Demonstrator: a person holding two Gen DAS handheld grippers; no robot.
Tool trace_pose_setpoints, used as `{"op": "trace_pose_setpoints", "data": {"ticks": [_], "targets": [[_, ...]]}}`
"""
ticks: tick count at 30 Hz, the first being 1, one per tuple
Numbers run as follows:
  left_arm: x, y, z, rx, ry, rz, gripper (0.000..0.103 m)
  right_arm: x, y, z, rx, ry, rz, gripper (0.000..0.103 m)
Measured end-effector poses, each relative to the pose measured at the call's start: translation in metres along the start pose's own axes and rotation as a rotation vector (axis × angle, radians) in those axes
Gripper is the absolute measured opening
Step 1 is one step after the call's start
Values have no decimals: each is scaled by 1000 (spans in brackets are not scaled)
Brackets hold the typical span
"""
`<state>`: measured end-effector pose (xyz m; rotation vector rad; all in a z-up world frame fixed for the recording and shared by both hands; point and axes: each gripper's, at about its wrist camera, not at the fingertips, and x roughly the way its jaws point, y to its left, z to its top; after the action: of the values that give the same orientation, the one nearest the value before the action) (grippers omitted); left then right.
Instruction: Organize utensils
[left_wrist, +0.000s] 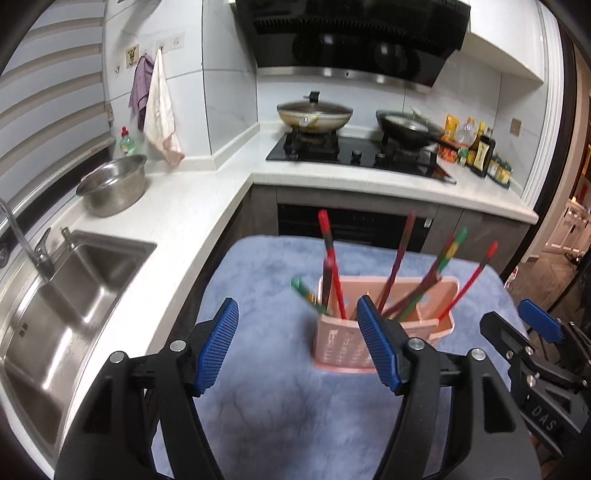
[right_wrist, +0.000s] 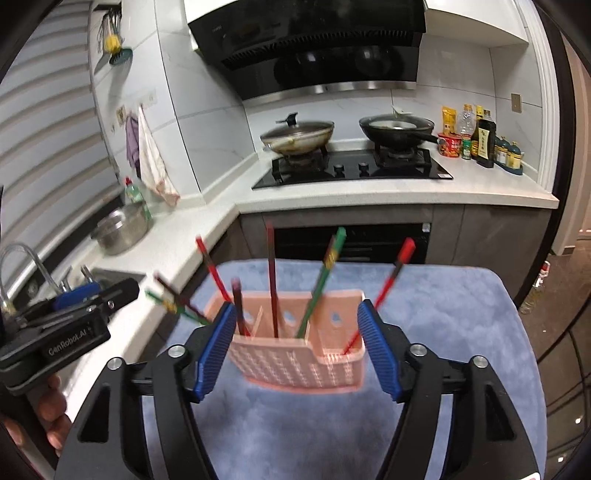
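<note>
L grip (left_wrist: 297, 343) wide open, empty | R grip (right_wrist: 297, 345) wide open, straddling caddy (right_wrist: 295, 363)

Even indoor light, strong fisheye bend, some motion blur in the middle.

I see soft white light from above with hardly any hard shadow on the blue cloth (left_wrist: 280, 417). Glare streaks the steel sink (left_wrist: 70, 295) on the near left and the chrome strip of the range hood (right_wrist: 325, 88) at the far wall. The chopsticks (right_wrist: 273, 280) and pink holder (right_wrist: 295, 362) smear slightly in both views, while my blue pads (left_wrist: 218, 343) stay crisp. Counter edges bow hard, and the corners fall to black vignette.
</note>
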<state>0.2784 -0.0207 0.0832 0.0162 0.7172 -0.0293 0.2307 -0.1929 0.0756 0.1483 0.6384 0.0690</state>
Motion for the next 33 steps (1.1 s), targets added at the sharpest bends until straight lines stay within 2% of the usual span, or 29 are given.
{"op": "trace_pose_setpoints", "data": {"ticks": [2, 7, 19, 26, 28, 33], "targets": [[0, 0, -7, 3, 12, 7, 75, -3, 2, -11, -13, 14, -13, 69], [-7, 0, -26, 8, 20, 35, 87, -14, 7, -32, -53, 25, -48, 78], [-11, 1, -65, 27, 81, 61, 91, -21, 1, -70, -10, 104, -42, 80], [-10, 2, -84, 32, 122, 60, 93, -25, -2, -85, -26, 124, -92, 88], [-9, 3, -89, 36, 132, 59, 94, -24, -3, -89, -33, 138, -104, 96], [-4, 1, -100, 46, 163, 50, 94, -28, -11, -100, -13, 143, -128, 96]]}}
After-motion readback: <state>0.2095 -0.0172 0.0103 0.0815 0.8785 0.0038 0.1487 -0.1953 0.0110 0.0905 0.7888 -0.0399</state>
